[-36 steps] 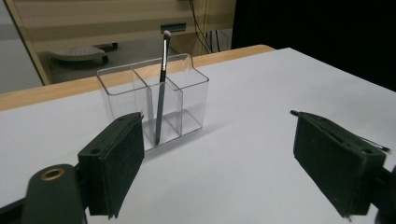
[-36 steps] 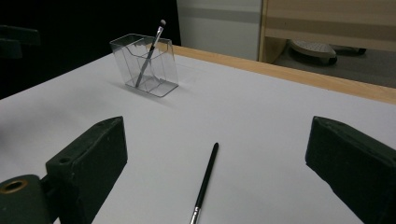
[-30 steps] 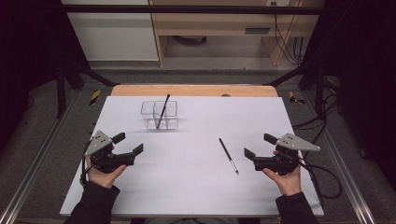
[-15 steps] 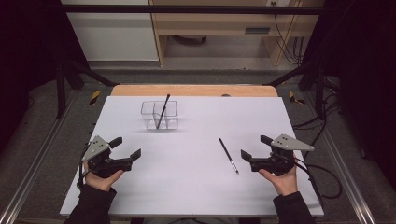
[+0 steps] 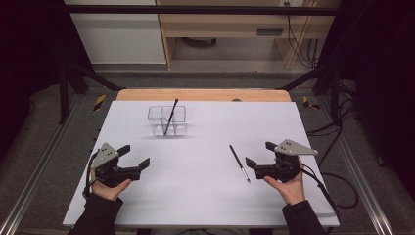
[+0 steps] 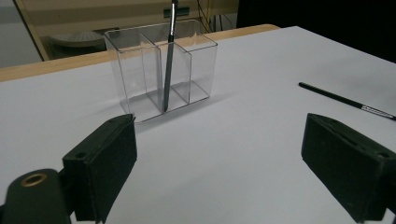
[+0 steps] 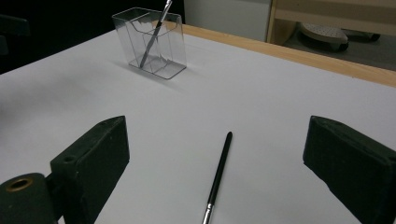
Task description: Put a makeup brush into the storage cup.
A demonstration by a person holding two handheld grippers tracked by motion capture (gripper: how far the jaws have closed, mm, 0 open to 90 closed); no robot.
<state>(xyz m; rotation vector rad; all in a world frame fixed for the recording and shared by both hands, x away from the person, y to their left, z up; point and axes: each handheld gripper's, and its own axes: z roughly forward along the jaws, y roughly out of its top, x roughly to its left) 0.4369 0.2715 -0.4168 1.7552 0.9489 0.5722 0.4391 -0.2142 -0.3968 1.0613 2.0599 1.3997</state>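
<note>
High view: white surface (image 5: 205,196) with a wooden strip along its far edge. Clear three-compartment holder (image 5: 168,120) standing toward the far left of centre, a dark brush (image 5: 170,116) leaning inside it, tip up and tilted to the right. Second brush (image 5: 240,163) lying flat on the surface right of centre, running near-to-far, just beside the right tool (image 5: 258,154) and apart from it. Right tool held in a hand (image 5: 288,186) at the near right, jaws apart, pointing left, nothing between them. Left tool (image 5: 133,154) held in the other hand (image 5: 108,186) at the near left, jaws apart, pointing right, nothing between them. Both tools well apart from the holder.

Left gripper view: two black jaws spread wide at the bottom corners, bare white surface (image 6: 224,154) between. Clear holder (image 6: 161,70) ahead, upright, its dividers visible; brush (image 6: 169,51) standing in the middle compartment, handle reaching past the rim. Loose brush (image 6: 345,101) flat on the surface at the right, well apart from the holder.

Right gripper view: jaws spread wide, loose brush (image 7: 218,172) lying on the surface between and ahead of them, touching neither, metal ferrule end nearest the camera. Holder (image 7: 152,44) far off at upper left, leaning brush (image 7: 156,30) inside it. Wooden edge of the surface running behind
</note>
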